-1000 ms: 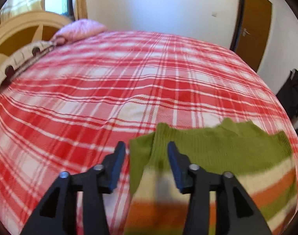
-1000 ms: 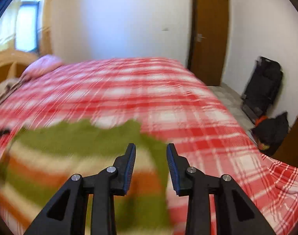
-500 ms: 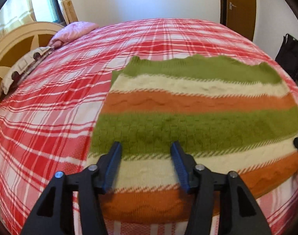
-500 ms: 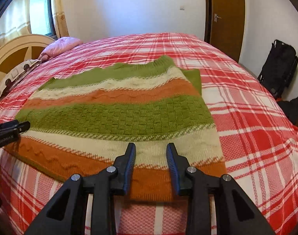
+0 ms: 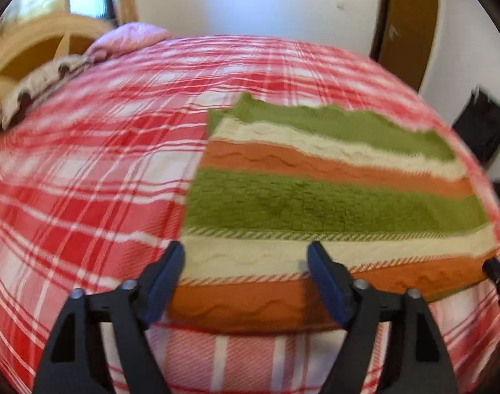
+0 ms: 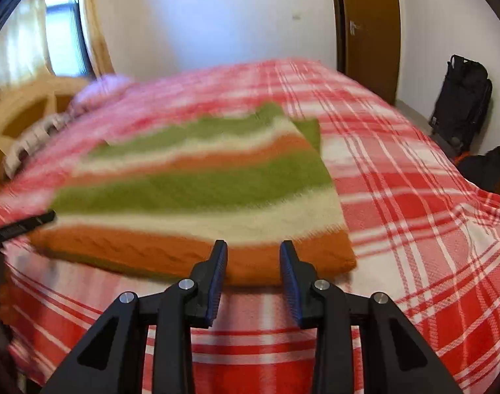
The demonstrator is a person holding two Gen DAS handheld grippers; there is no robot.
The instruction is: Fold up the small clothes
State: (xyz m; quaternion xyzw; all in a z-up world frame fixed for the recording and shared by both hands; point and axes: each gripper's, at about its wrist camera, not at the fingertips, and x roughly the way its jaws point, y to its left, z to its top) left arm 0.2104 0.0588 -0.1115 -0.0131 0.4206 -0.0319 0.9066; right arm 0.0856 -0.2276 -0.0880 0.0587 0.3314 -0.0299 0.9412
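Note:
A knitted garment (image 5: pixel 315 203) with green, cream and orange stripes lies folded flat on the red plaid bed (image 5: pixel 86 170). My left gripper (image 5: pixel 246 262) hovers over its near left corner, jaws wide and still opening, nothing pressed between them. In the right wrist view the same garment (image 6: pixel 200 190) spreads ahead. My right gripper (image 6: pixel 253 256) stands just short of its near orange edge, jaws opening with a bare gap. The left gripper's finger tip (image 6: pixel 27 223) pokes in at the left edge there.
A pink pillow (image 5: pixel 132 32) and a patterned cushion (image 5: pixel 40 82) lie by the wooden headboard (image 5: pixel 30 49) at the far left. A brown door (image 6: pixel 371 29) and black bags (image 6: pixel 460 98) stand to the right of the bed, past its edge.
Both grippers have pulled back toward the near edge of the bed, so the whole garment now lies ahead of them. The left jaws have spread much wider; the right ones slightly.

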